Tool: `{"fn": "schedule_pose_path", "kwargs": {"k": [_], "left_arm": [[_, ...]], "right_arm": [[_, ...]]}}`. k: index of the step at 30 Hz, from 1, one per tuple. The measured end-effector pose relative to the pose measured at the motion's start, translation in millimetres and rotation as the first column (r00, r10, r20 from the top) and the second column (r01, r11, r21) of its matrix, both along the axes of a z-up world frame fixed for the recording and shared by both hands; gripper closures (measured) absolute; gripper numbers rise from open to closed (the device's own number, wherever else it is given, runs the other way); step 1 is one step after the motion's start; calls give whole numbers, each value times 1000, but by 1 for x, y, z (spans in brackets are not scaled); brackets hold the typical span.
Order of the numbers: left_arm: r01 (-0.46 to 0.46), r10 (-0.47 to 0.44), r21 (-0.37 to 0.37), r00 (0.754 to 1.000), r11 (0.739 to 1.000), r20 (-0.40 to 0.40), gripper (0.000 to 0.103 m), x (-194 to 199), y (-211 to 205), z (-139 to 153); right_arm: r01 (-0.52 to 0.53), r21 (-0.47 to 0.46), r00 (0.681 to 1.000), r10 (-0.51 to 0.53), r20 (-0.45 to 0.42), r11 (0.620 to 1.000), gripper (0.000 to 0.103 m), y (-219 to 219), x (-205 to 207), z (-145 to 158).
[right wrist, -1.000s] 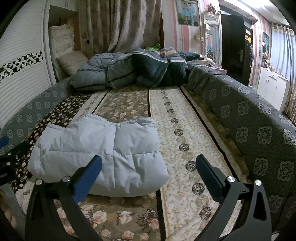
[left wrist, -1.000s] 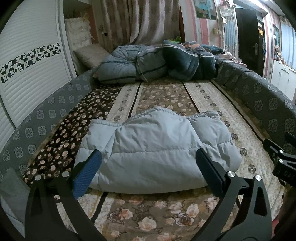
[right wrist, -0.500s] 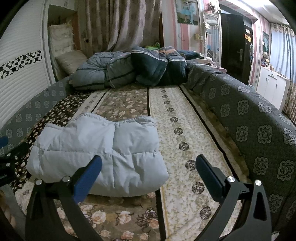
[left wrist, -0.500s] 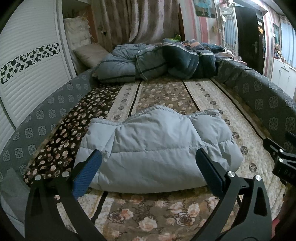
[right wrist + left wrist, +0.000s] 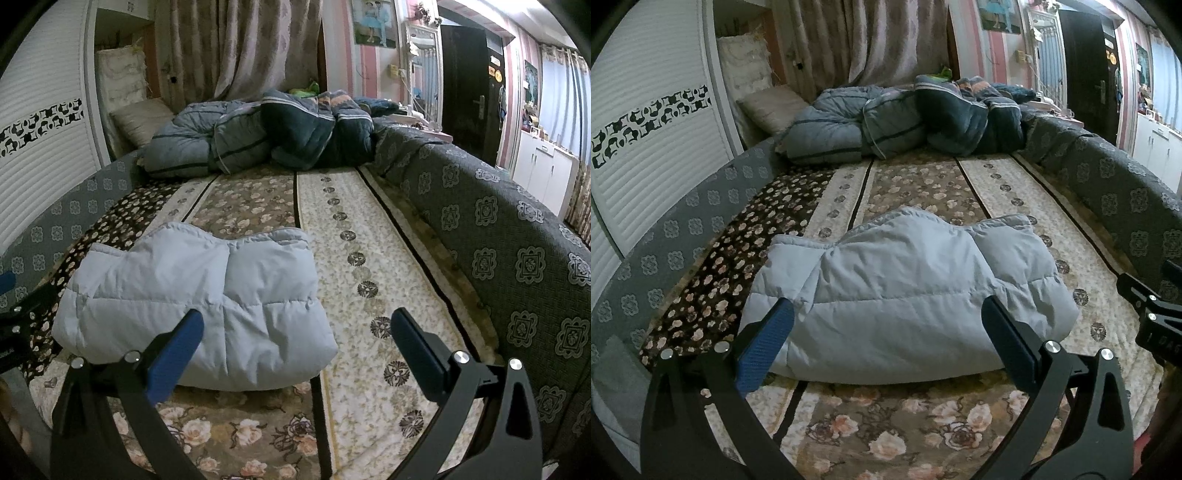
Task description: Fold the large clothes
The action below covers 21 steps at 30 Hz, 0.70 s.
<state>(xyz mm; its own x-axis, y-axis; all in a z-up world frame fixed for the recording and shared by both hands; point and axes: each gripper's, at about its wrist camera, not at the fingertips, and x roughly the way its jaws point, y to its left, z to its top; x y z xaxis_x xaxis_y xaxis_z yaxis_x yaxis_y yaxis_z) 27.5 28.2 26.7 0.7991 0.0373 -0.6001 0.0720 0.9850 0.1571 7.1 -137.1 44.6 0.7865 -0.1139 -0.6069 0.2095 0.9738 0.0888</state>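
Looked light, soft & springy, pale-blue puffer jacket [image 5: 905,291] folded mid-frame on bed [image 5: 916,424]; best pinched at near hem corners w/ both hand-held grippers, left [image 5: 886,347] & right [image 5: 295,347], spread wide, empty.

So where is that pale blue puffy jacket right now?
The jacket lies folded on the flowered bedspread, just beyond both open grippers, well short of the heaped quilts.

Pale blue quilted jacket [image 5: 905,295] on a brown floral bedspread [image 5: 916,188].
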Motion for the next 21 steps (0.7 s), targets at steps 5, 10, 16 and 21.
{"fn": "schedule_pose_path", "kwargs": {"k": [5, 10, 16, 21], "left_arm": [[2, -2, 3, 1000, 1000, 9, 3, -2, -2, 0], [-1, 1, 13, 1000, 1000, 22, 3, -4, -3, 1], [-3, 3, 16, 1000, 1000, 29, 3, -4, -2, 0], [7, -7, -12, 1000, 1000, 5, 3, -2, 0, 0]], "right_arm": [[0, 1, 1000, 0, -1, 1000, 2, 0, 0, 0], [0, 2, 1000, 0, 0, 1000, 2, 0, 0, 0], [-1, 1, 1000, 1, -1, 1000, 2, 0, 1, 1], [-1, 1, 1000, 1, 0, 1000, 2, 0, 0, 1]]}}
